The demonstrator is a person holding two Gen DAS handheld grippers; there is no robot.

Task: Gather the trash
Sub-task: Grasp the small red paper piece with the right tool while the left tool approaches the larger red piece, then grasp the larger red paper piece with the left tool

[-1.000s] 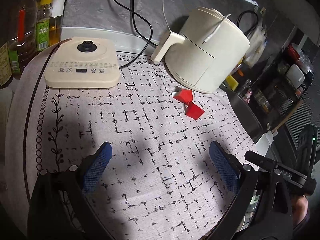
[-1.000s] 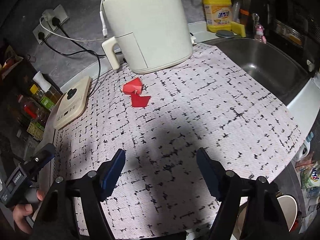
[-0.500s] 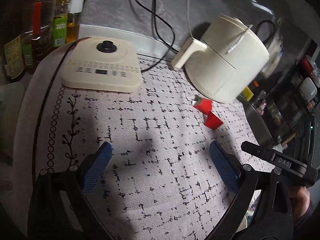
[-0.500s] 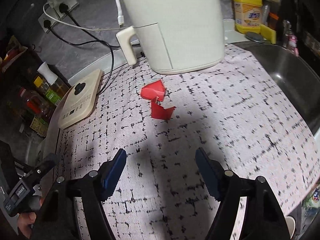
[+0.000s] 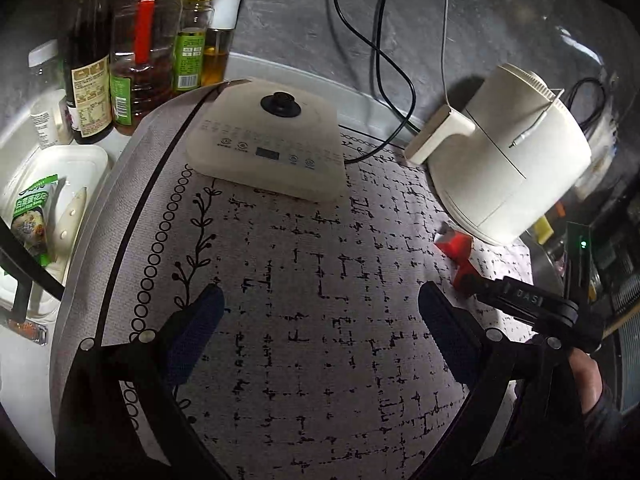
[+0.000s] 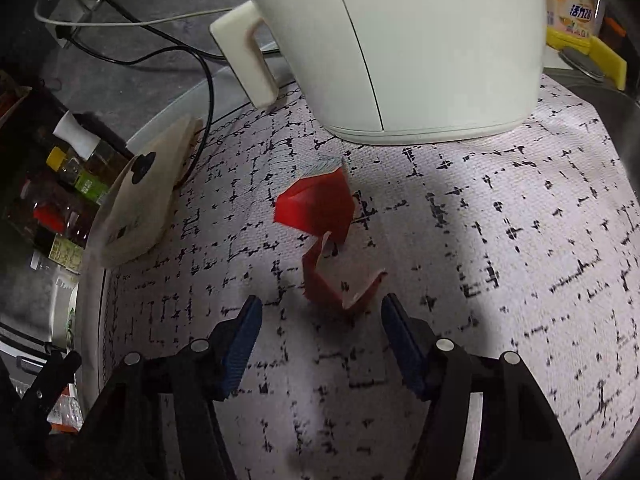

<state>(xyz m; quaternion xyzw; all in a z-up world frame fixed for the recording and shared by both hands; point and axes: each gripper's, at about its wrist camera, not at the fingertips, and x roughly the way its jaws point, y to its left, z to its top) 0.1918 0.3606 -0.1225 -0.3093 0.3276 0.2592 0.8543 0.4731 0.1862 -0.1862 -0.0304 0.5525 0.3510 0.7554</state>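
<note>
The right gripper (image 6: 320,322) has come in close over the red paper scrap (image 6: 320,220) since a second ago, when the scrap lay far up the patterned mat (image 6: 500,240) near the white air fryer (image 6: 400,40). Now the scrap's lower folded strip sits just ahead of and between the blue pads (image 6: 244,336), and the jaws are closing, though they do not touch the paper yet. I judge the pickup is about to happen, so the first piece of trash is nearly in hand but not collected.

The left gripper (image 5: 320,336) has kept to about the same spot, jaws wide apart and holding nothing, over the mat on the bench; its view has swung to take in more of the bottles (image 5: 132,52) and the white cooker base (image 5: 268,148). From there the scrap (image 5: 456,246) shows at the foot of the air fryer, with the right gripper's arm reaching it.

Readable writing: "DAS" on that arm, Chinese characters on the yellow detergent bottle (image 6: 568,12) and on a green packet (image 5: 32,208) in a white tray; the bottle labels are too small to read
</note>
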